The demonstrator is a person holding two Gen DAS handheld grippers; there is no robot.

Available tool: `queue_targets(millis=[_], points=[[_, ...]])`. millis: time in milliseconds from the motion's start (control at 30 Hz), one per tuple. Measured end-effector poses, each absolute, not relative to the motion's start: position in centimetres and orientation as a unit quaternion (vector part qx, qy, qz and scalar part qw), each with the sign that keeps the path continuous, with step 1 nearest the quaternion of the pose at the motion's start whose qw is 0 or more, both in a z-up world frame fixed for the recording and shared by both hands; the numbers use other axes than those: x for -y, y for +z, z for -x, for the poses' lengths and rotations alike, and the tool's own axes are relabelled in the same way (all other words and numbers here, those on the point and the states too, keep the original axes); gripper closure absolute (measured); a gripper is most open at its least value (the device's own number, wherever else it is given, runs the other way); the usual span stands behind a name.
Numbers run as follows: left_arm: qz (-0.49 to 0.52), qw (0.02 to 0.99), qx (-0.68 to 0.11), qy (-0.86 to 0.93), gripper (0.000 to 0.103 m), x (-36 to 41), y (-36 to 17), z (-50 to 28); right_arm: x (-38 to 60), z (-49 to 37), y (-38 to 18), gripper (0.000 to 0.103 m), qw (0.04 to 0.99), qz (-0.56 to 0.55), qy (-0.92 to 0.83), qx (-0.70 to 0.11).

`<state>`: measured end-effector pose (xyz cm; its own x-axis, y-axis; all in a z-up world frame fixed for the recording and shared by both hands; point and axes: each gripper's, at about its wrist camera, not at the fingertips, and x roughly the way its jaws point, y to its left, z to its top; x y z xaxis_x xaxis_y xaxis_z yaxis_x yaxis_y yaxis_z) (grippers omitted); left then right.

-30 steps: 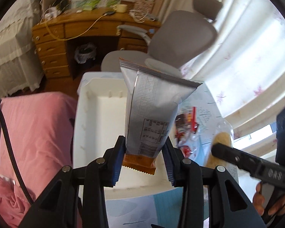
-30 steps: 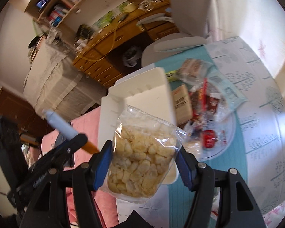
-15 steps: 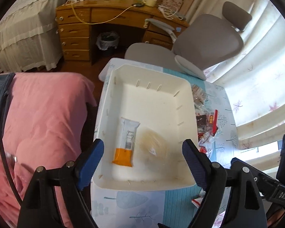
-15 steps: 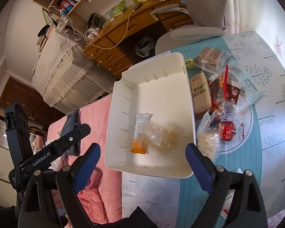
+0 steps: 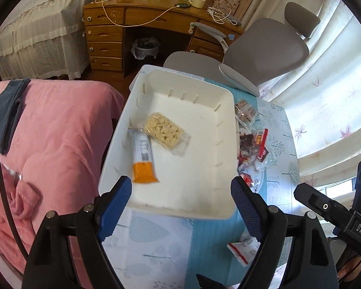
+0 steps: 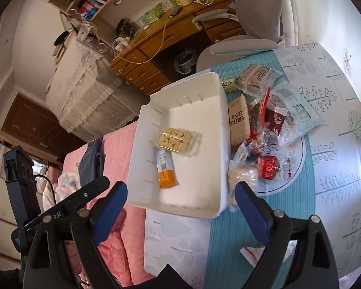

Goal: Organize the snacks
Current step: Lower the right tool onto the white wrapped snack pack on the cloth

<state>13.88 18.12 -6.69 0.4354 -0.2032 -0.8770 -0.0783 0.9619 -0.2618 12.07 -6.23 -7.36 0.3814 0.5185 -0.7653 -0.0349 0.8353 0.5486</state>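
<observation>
A white bin [image 5: 225,101] [image 6: 219,96] stands on the table's left side. In it lie a silver and orange snack pack [image 5: 143,159] [image 6: 165,168] and a clear bag of pale puffs [image 5: 163,132] [image 6: 177,138], touching each other. A pile of loose snack packs [image 5: 252,144] [image 6: 264,130] lies on the table right of the bin. My left gripper [image 5: 180,204] is open and empty, held above the bin's near edge. My right gripper [image 6: 180,207] is open and empty, also above the near edge.
A pink bed [image 5: 53,144] adjoins the table's left. A grey office chair [image 5: 260,50] and a wooden desk [image 5: 137,21] stand beyond the table. A small red and white packet [image 5: 243,248] lies near the table's front. A curtained window [image 5: 325,96] is at the right.
One second ago each gripper held a snack above the bin. Both opened and let them fall into the bin. Both grippers have since risen and drawn back.
</observation>
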Motion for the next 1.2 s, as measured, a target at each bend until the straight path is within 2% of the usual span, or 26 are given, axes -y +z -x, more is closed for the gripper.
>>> queue_targets(millis=[667,1000,1200], points=[[0.151,0.847,-0.51,0.01,0.02,-6.6,-8.2,-8.6,17.3,-10.9,-8.5,0.011,0.788,-0.169,0.19,-0.56],[0.174,0.839,-0.514,0.044,0.02,-3.9,-12.4,-7.2,17.5,-9.9,-11.6,0.011,0.767,-0.082,0.268,-0.577],[0.245,0.811,-0.529,0.041,0.02,-3.9,-15.9,-7.6,16.4,-7.8,-14.1,0.011,0.754,-0.004,0.304,-0.582]])
